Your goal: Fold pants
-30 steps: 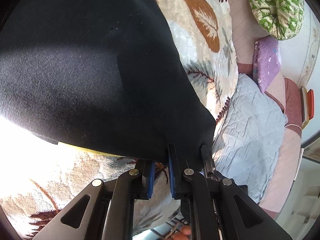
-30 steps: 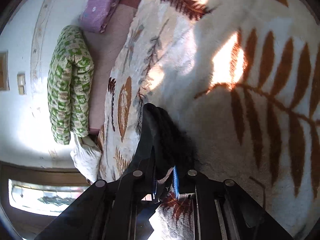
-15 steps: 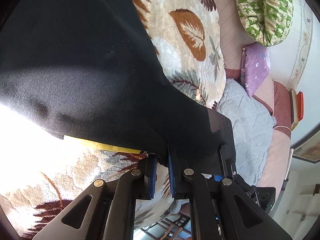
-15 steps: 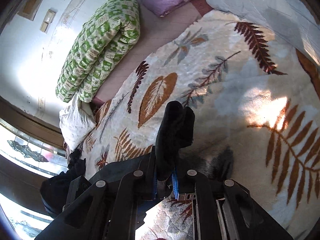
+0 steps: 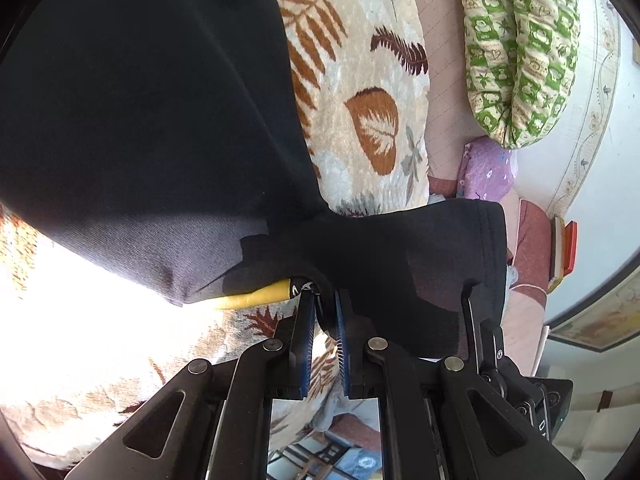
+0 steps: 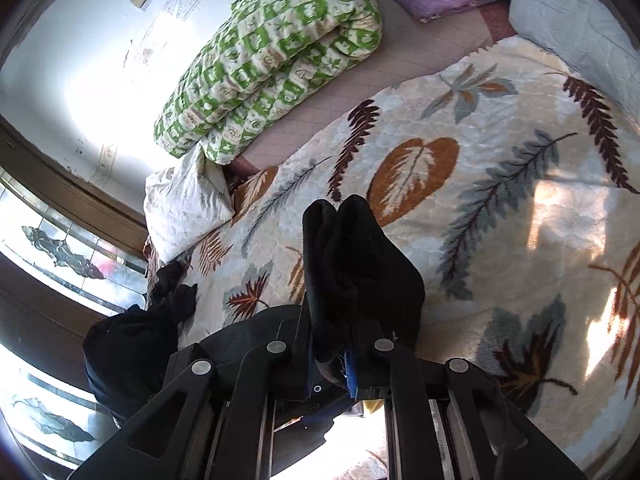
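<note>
Black pants (image 5: 140, 120) hiding most blanket (image 5: 360, 80).

Matt black knit pants (image 5: 152, 128) lie on a plush, fuzzy leaf-print blanket (image 6: 500, 184); quilted cotton duvet (image 6: 272, 52).

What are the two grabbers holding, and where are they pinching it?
Both hold the black fabric pants. The left gripper pinches an edge by the yellow label; the right gripper clamps a bunched-up fold.

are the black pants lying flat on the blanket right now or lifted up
Lifted. The black pants hang stretched from the left hand-held gripper above the leaf blanket, and the right hand-held gripper pinches a bunched end.
</note>
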`<state>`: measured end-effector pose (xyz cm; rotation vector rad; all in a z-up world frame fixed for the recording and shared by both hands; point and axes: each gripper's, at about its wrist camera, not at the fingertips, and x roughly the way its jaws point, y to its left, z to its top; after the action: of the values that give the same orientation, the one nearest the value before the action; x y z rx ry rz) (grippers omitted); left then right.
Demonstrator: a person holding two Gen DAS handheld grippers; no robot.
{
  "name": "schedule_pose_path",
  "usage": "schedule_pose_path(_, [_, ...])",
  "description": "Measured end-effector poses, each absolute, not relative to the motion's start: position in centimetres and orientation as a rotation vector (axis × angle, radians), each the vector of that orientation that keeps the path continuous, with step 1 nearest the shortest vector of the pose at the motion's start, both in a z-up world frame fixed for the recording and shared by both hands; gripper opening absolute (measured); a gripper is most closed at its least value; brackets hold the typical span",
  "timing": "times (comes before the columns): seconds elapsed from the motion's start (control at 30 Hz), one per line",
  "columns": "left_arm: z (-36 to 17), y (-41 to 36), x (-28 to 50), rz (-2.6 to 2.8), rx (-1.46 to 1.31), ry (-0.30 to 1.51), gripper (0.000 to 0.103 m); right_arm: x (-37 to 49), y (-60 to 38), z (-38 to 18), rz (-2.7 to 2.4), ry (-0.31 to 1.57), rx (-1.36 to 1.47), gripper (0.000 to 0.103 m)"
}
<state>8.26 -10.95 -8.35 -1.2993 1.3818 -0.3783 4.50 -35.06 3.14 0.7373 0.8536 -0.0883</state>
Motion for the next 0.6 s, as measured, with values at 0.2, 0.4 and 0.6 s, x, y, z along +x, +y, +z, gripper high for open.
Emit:
schedule_pose_path(0.2, [-9.4, -7.4, 7.8, -0.343, -1.348, 1.384, 0.009, 7.3, -31.4, 1.2, -0.042, 0.916, 0.733, 0.011])
schedule_pose_path(0.4, [-11.2, -3.0, 7.0, -0.267, -1.373, 1.396, 0.009, 9.2, -28.7, -2.8, -0.021, 0.992, 0.782, 0.012])
schedule_pose_path(0.6, [-10.9, 1.3, 6.6, -0.221, -1.326, 1.382, 0.010, 9.8, -27.5, -7.1, -0.018, 1.102, 0.876, 0.019])
